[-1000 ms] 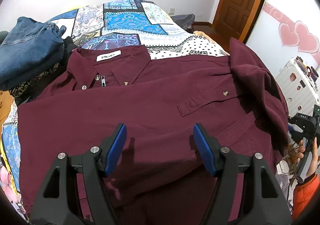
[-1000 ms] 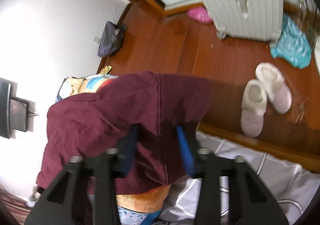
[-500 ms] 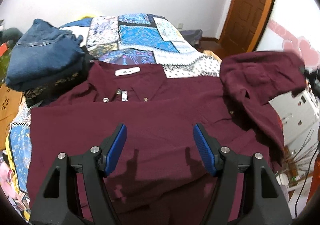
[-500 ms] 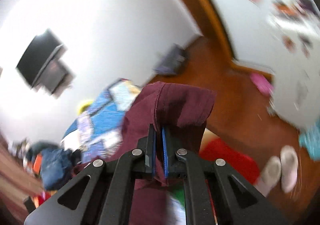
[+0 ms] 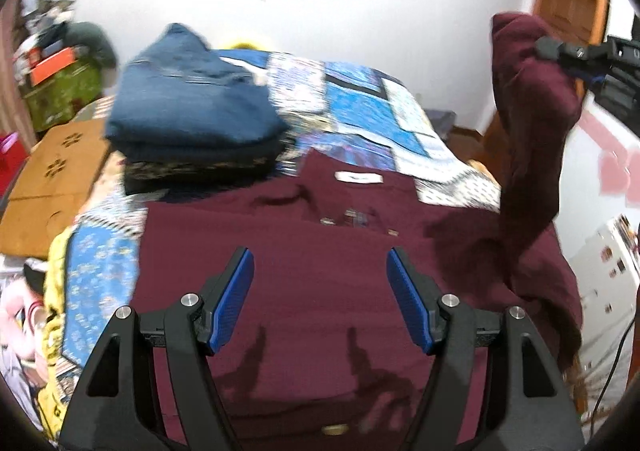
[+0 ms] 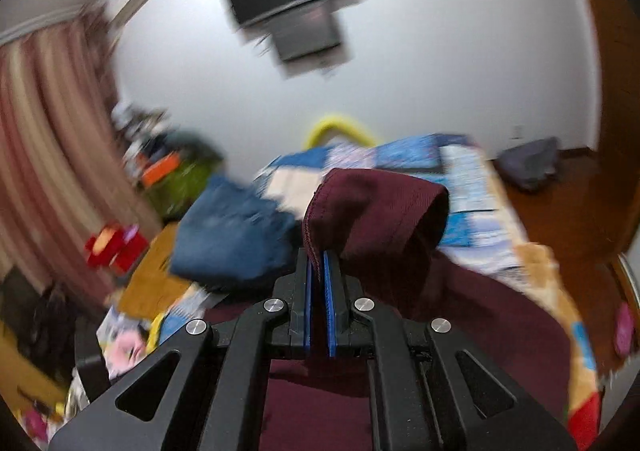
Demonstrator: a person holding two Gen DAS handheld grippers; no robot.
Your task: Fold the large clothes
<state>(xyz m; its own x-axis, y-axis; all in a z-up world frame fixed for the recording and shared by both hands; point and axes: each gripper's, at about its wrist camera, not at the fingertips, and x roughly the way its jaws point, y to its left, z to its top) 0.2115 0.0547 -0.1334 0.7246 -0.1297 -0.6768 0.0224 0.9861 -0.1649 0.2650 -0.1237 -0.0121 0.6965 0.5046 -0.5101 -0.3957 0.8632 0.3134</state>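
My right gripper (image 6: 318, 275) is clamped on the cuff of the sleeve (image 5: 528, 99), lifted high beside the shirt (image 5: 320, 271), which lies flat on the bed (image 5: 360, 99) just below the stack of jeans (image 5: 192, 103). My left gripper (image 5: 320, 291) hovers above the shirt's middle, jaws spread and empty. I'd carry the cuff across the chest, keep it taut, and lay it down without bunching.

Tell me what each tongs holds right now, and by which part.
Right tongs: shut on the maroon shirt, pinching its sleeve at the cuff edge. Left tongs: open, holding nothing.
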